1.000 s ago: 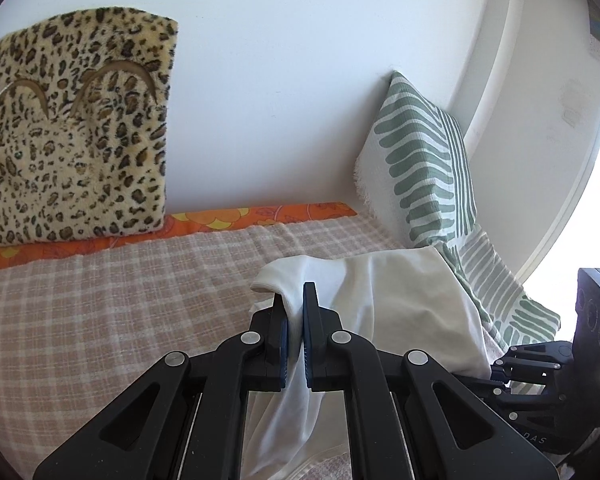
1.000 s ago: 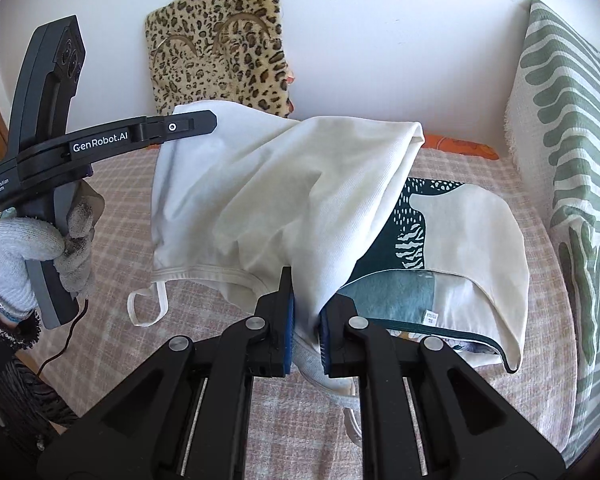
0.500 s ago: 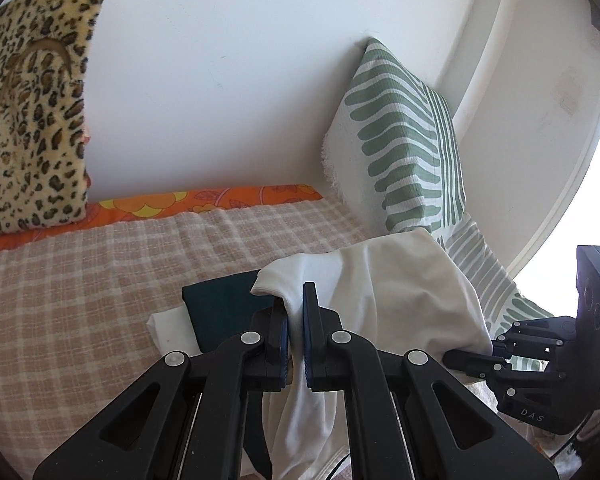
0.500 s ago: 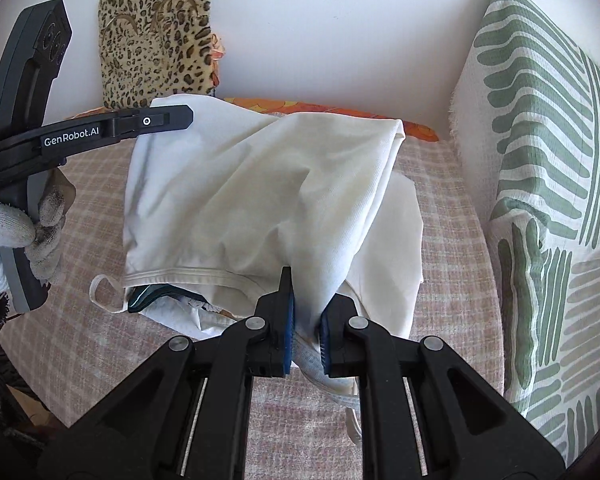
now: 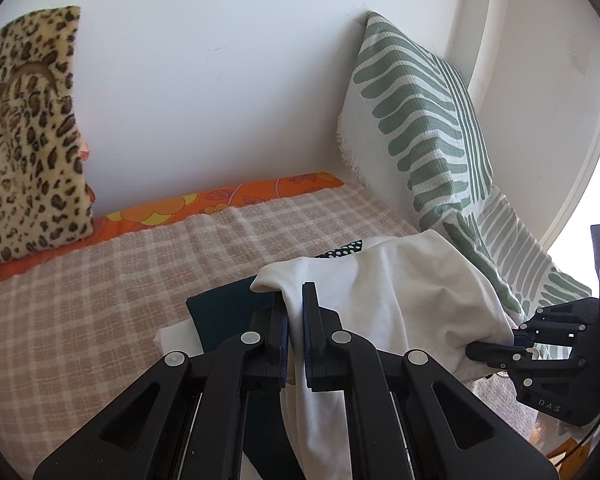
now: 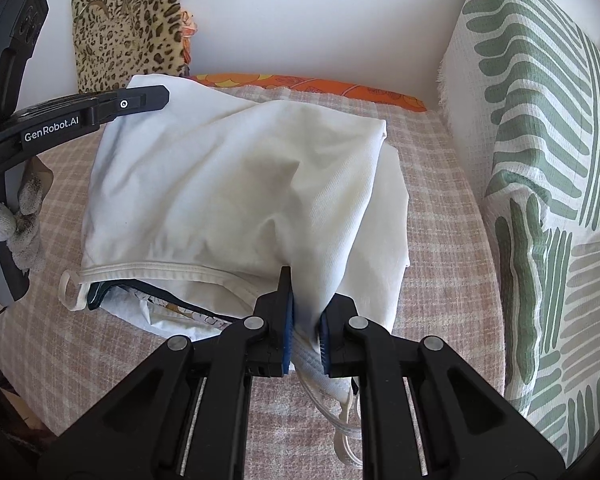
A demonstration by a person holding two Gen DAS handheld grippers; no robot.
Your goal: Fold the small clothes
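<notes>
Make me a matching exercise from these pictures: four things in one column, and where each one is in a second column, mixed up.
Things:
1. white garment
2. leopard cushion
3. green-striped pillow
4. orange sheet

Places:
A. strip along the wall, beyond the checked cover
B. pinched in both grippers
C. upright against the wall, far left
D. propped at the right end of the bed

Pairs: 1-B, 2-C, 3-D, 4-A

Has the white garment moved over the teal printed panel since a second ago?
Yes. In the right wrist view the white garment has come toward the green striped pillow, covering the panel.
</notes>
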